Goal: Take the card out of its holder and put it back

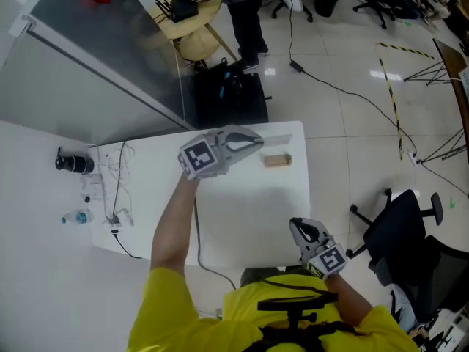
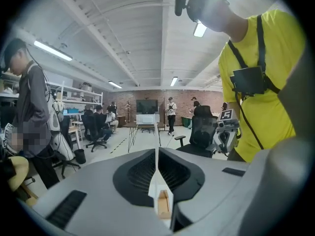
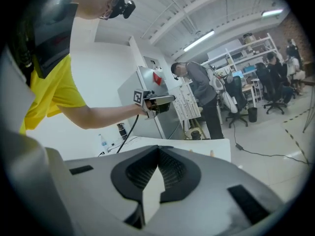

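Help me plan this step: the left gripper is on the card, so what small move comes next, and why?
Probably lift the left gripper straight up. Its jaws are shut on the thin card, and the holder sits just beneath it on the table. A straight pull should draw the card clear without tipping the holder.

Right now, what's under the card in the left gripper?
Under the card, pinched in the left gripper, sits the wooden holder on the white table. In the left gripper view the jaws cover most of the holder, so its slot cannot be seen.
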### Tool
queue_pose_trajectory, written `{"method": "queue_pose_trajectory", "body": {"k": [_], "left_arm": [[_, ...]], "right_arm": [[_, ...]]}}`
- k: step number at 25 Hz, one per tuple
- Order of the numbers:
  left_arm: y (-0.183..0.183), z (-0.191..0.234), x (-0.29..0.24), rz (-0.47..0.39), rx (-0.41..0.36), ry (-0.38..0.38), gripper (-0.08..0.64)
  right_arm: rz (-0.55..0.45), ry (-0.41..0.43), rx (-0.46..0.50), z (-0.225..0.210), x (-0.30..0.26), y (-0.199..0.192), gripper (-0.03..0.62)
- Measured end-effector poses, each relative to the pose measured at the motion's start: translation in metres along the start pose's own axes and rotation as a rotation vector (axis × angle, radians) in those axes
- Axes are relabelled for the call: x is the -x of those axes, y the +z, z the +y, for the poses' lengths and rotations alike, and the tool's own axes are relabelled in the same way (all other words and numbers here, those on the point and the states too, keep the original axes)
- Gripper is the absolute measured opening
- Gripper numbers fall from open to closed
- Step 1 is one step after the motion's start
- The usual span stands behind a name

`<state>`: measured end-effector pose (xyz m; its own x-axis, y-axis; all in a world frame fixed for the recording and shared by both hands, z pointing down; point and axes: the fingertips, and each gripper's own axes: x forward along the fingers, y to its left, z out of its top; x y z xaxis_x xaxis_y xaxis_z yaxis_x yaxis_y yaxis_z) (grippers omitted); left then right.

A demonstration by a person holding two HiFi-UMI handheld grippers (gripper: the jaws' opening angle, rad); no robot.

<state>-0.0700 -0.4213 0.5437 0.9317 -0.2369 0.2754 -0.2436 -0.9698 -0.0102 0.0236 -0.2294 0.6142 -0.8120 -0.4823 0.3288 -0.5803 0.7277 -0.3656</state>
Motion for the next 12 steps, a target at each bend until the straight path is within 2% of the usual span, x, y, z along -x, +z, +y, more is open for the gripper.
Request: {"method": "queue_pose_trajectory", "body": {"k": [5, 12], "left_arm": [[0.014, -0.012, 0.0, 0.015, -0.017, -0.002, 0.017], [0.025, -0.023, -0.006, -0.022, 0.001, -0.004, 0.017]], "right_arm": [[-0.026, 0.007, 0.016, 0.002, -0.003, 0.014, 0.005], [-0.026, 0.025, 0.02, 0.009, 0.004, 0.012, 0.005]]}}
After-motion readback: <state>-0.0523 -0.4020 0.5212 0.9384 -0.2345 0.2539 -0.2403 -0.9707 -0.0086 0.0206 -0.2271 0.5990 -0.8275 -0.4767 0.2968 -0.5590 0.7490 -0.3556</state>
